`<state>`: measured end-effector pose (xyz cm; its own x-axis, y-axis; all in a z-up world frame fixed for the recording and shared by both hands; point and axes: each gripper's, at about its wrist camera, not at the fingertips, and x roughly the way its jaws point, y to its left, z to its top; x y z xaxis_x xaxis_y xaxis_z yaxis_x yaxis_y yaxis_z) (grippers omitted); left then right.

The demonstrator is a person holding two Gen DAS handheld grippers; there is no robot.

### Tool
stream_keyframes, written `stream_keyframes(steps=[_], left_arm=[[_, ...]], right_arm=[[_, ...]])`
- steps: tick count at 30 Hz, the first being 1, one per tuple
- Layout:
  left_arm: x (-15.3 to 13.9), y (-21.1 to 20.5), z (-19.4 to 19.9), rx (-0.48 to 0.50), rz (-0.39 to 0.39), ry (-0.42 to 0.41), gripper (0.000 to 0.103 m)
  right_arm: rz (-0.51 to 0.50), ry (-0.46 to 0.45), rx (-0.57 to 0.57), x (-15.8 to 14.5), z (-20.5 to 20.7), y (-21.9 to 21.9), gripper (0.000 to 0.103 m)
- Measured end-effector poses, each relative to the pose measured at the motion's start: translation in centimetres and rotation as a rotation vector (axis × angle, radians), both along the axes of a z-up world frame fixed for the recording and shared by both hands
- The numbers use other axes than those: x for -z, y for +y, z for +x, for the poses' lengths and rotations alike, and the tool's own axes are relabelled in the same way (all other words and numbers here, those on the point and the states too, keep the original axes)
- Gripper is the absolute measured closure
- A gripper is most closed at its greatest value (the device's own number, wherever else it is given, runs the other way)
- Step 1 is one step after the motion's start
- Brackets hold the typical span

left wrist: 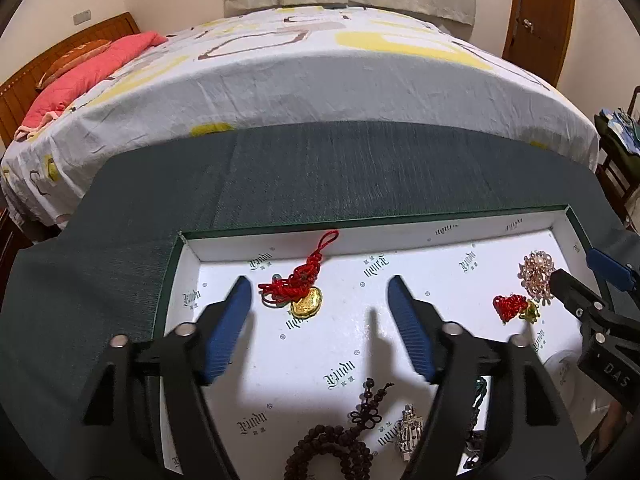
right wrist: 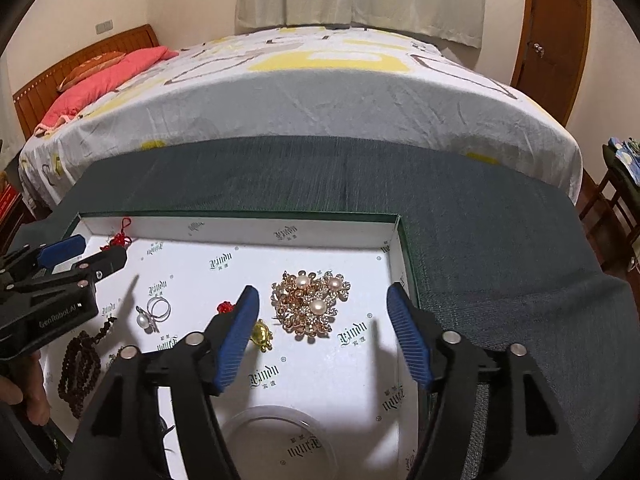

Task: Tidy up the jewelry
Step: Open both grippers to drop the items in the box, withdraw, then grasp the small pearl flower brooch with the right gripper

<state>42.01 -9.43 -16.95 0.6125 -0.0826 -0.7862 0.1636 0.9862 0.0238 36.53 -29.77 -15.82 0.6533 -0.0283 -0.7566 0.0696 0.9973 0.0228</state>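
A shallow white-lined box lies on a dark green cloth and holds the jewelry. My left gripper is open above the box, just right of a red knotted cord with a gold ingot charm. My right gripper is open and hovers over a gold and pearl brooch cluster, also in the left wrist view. A small red-knot gold charm lies beside its left finger. A pearl ring and dark wooden prayer beads lie nearer me.
A clear round lid or dish sits at the box's near edge. A silver pendant lies by the beads. The bed with a patterned sheet is behind the green cloth. A wooden door stands at far right.
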Motion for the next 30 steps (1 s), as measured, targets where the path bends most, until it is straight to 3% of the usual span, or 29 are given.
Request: stream_keyframes(steps=[3,18,30], left_arm=[[-0.2,0.1,-0.2,-0.003,-0.005,-0.011,0.025],[-1.8,0.3,-2.4,-0.002,-0.029,-0.084,0.014],[-5.3,1.7,-9.8,0.003,-0.061,-0.176,0.013]], right_arm=[[0.000,-0.018,0.011,-0.3,-0.2,-0.1,0.028],[0.023,-0.088,0.047,-1.3,-2.3,-0.8,0.026],[0.018,-0.176,0.032,-3.7,-8.1,0.8,0.026]])
